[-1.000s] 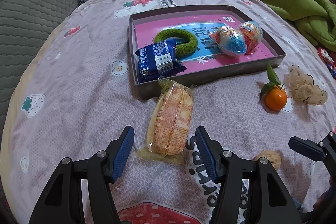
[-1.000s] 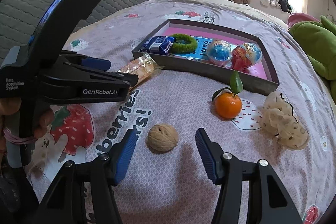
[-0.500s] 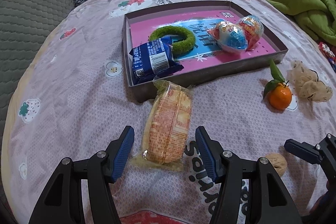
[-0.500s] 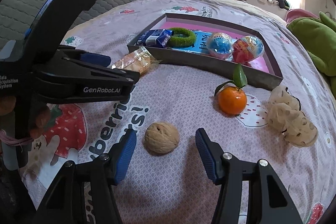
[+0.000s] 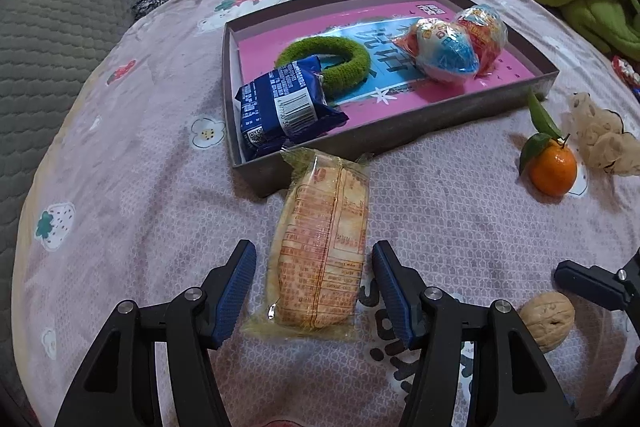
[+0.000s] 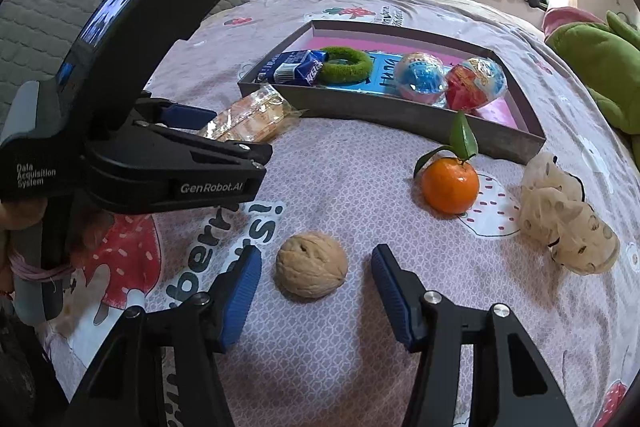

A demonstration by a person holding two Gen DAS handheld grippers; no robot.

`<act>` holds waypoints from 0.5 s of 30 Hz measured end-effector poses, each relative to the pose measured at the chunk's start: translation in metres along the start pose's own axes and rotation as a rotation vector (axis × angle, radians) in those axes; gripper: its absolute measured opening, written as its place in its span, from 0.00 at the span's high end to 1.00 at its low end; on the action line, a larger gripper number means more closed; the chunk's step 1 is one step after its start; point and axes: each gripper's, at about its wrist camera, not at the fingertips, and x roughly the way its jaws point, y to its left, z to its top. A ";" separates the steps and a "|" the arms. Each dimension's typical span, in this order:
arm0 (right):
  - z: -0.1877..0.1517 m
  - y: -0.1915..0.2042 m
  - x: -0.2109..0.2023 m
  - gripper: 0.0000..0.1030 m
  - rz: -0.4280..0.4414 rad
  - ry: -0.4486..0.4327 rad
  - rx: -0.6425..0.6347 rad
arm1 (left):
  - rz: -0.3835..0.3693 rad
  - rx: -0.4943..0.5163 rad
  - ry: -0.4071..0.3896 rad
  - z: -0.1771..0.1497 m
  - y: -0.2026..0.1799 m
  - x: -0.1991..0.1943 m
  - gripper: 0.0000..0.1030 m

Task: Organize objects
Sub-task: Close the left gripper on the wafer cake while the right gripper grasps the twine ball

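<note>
A: Left wrist view: the left gripper (image 5: 314,291) is spread wide around the near end of the clear-wrapped pack of orange biscuits (image 5: 322,251). Its pads stand either side, not pressing.

B: Which way does the pack lie?

A: On the bedspread (image 5: 120,211), long axis running straight away from the gripper toward the shallow grey cardboard tray with pink lining (image 5: 360,143); its far end touches the tray's near wall. I judge the squeeze would fall across the narrow width.

B: And the right side?

A: The right gripper (image 6: 316,277) brackets the tan wrinkled walnut (image 6: 311,264), with gaps both sides. Its jaws have just been closing a little, nothing clamped. That gripper is the nearer to the walnut, the left nearer to the biscuits.

B: Count?

A: In the tray: one dark blue snack packet (image 5: 284,105), one fuzzy green ring (image 5: 328,61), two foil-wrapped toy eggs (image 5: 452,51). Outside: one biscuit pack, one walnut, one leafy orange tangerine (image 6: 450,185), one cream mesh scrunchie (image 6: 568,227).
</note>
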 end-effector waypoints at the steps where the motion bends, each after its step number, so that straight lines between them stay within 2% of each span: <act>1: 0.000 -0.001 0.000 0.46 0.001 0.000 0.003 | -0.001 0.001 -0.002 0.000 0.000 0.000 0.39; 15: 0.000 -0.002 0.000 0.64 0.016 -0.003 0.008 | -0.020 -0.025 0.003 0.005 0.002 0.007 0.39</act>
